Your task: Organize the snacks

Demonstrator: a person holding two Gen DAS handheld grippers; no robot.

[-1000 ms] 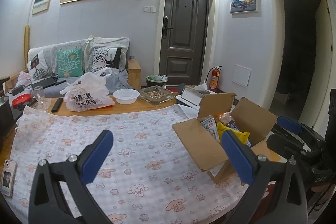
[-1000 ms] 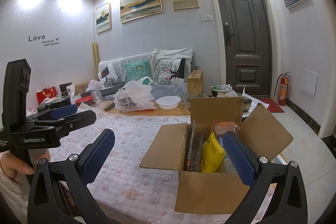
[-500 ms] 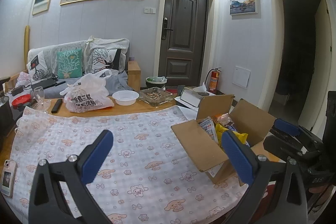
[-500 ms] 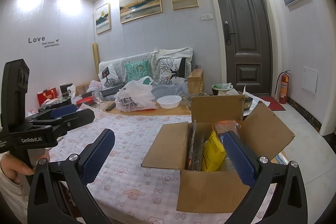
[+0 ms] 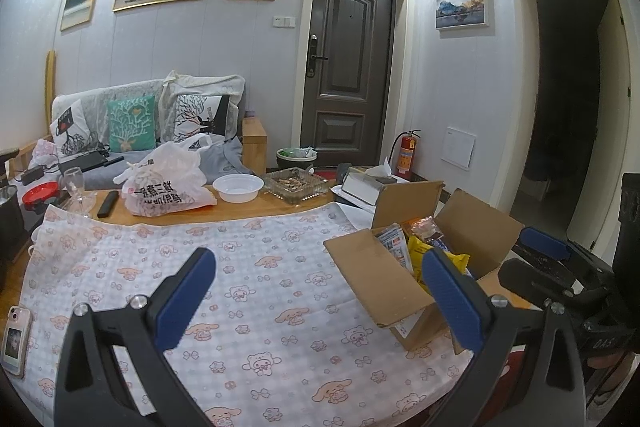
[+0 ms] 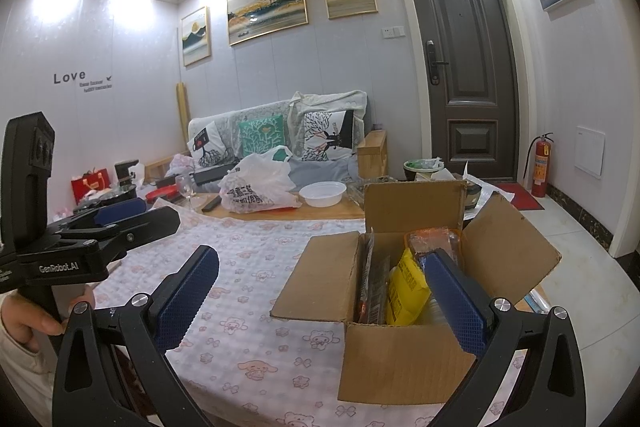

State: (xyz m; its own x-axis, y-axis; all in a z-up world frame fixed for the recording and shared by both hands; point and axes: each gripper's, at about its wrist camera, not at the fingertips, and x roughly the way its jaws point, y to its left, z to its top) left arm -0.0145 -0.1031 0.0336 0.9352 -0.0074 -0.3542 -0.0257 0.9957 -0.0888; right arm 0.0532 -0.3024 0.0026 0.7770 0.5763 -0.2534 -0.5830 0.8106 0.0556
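- Left wrist view: left gripper [image 5: 320, 297], black frame with blue padded fingers, spread wide and empty, hovering over the white tablecloth printed with pink cartoon figures [image 5: 256, 267].
- Open brown cardboard box [image 5: 384, 283] stands on the cloth's right part, flaps out; its near-left flap lies just left of the right-hand blue finger [image 5: 452, 297], which overlaps the box in the picture. No contact visible.
- Snacks stand upright in the box: yellow crinkled snack packet [image 5: 420, 253], a white-and-blue printed packet [image 5: 394, 239], an orange-red packet [image 5: 426, 227] behind.
- Right gripper [image 5: 560, 263] shows at the right edge, beyond the box.
- Beyond the cloth: white printed plastic bag [image 5: 168, 187], white round plastic bowl [image 5: 238, 187], glass ashtray [image 5: 296, 183]; a phone [image 5: 14, 339] at the cloth's left edge.
- Right wrist view: right gripper [image 6: 320, 297] released wide, nothing between the fingers. Box [image 6: 404, 359] directly ahead and right; the right-hand finger [image 6: 456, 301] overlaps the box opening beside the yellow packet [image 6: 406, 287]; whether it touches is unclear.
- Left gripper [image 6: 120, 219] at the left, held by a hand [image 6: 28, 319], well apart from the box.
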